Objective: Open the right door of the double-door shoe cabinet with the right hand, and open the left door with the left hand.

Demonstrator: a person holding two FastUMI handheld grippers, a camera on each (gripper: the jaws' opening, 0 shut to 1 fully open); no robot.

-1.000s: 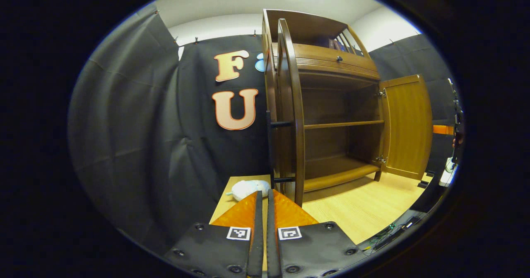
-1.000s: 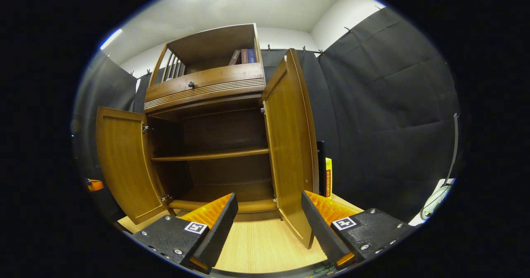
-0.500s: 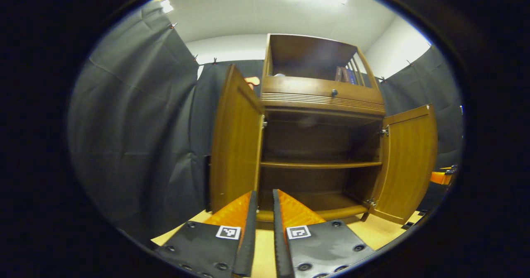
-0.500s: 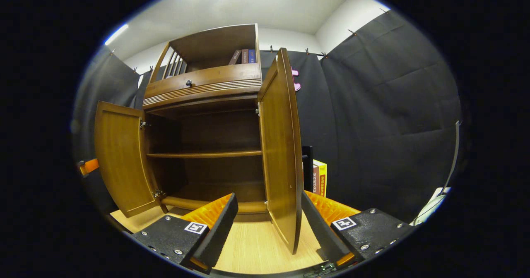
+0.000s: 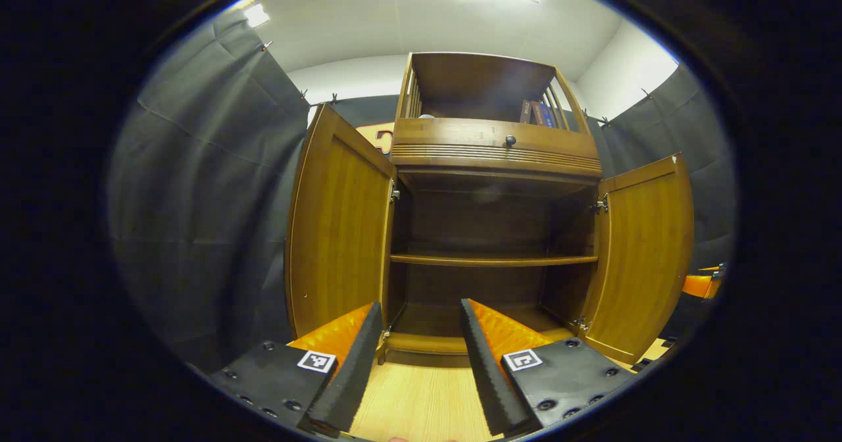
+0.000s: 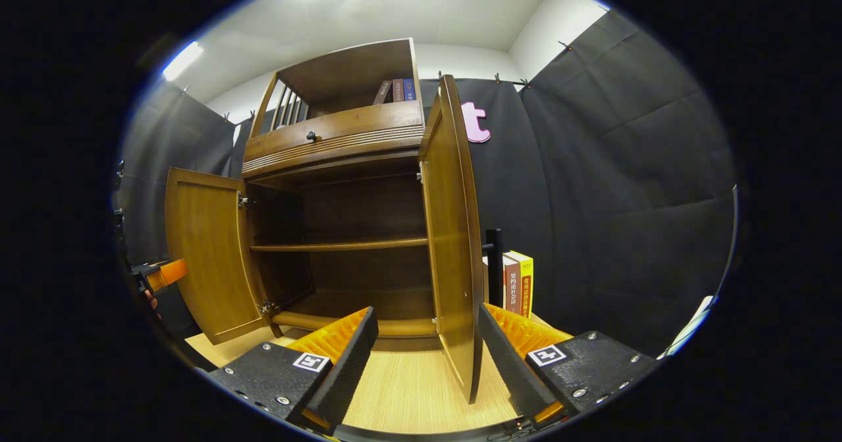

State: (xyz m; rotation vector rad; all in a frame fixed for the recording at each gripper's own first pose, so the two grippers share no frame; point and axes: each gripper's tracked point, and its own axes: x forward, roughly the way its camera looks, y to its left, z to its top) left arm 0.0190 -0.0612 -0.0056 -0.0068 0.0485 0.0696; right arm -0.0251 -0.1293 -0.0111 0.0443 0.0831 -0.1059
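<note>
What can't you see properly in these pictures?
- Books on the cabinet's top shelf, left gripper view: too small, partly behind the side rails.
- Books beside the cabinet, right gripper view: partly behind the right door.
- Other claw, right gripper view: cut off by the left door.

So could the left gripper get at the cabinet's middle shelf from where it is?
Probably yes. The left gripper is open and faces the middle shelf, with the left door and right door swung wide and nothing between.
</note>
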